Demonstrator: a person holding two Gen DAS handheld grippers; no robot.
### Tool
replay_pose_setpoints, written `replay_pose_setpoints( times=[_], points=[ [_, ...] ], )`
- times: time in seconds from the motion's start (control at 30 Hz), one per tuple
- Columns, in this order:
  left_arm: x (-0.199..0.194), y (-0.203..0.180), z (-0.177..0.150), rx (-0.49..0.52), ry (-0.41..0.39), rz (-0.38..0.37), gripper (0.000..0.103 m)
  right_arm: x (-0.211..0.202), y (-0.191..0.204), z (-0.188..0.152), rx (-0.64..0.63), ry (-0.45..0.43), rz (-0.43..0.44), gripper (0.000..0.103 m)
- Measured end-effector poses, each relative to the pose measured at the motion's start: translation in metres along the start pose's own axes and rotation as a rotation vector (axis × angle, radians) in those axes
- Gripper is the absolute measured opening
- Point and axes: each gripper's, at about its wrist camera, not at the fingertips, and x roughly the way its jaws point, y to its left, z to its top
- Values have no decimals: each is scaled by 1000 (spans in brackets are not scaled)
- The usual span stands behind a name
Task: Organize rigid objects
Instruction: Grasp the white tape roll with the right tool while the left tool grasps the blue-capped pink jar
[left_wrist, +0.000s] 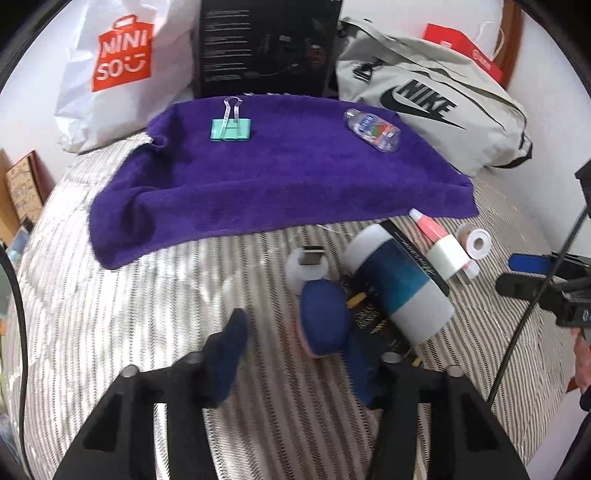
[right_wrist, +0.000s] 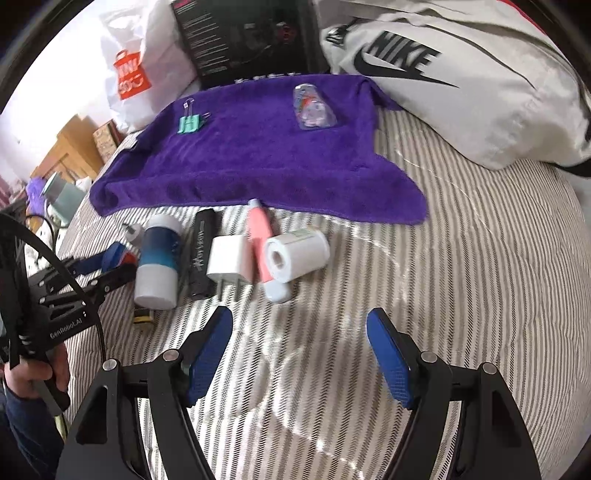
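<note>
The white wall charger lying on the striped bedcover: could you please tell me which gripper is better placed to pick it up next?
Probably right. The right gripper is open, empty and faces the white wall charger across bare striped bedcover; the left gripper is crowded against the blue-and-white cylinder.

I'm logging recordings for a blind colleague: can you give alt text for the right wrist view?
The right gripper hangs open and empty over a striped bedcover, facing a row of small items: a blue-and-white cylinder, a white plug adapter, a pink tube and a white tape roll. Beyond, a purple towel holds a green binder clip and a clear bottle.
</note>
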Motion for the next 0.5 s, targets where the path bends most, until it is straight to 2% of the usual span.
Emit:
replay_pose_setpoints(
  times=[0.03, 0.17, 0.4, 0.43, 0.5],
  points=[
    [0, -1, 1, 5, -2, 0, 32, 1, -4, 1, 12, -7, -4, 74],
    [0, -3, 1, 22, 3, 19, 19, 6, -10, 6, 38, -26, -17, 74],
    [0, 0, 1, 15, 2, 4, 19, 22, -5, 22, 2, -43, 15, 69],
    [0, -1, 1, 18, 1, 3, 19, 26, -5, 24, -7, -40, 12, 63],
    [0, 0, 1, 17, 0, -4, 19, 30, -7, 27, -14, -42, 37, 59]
  ],
)
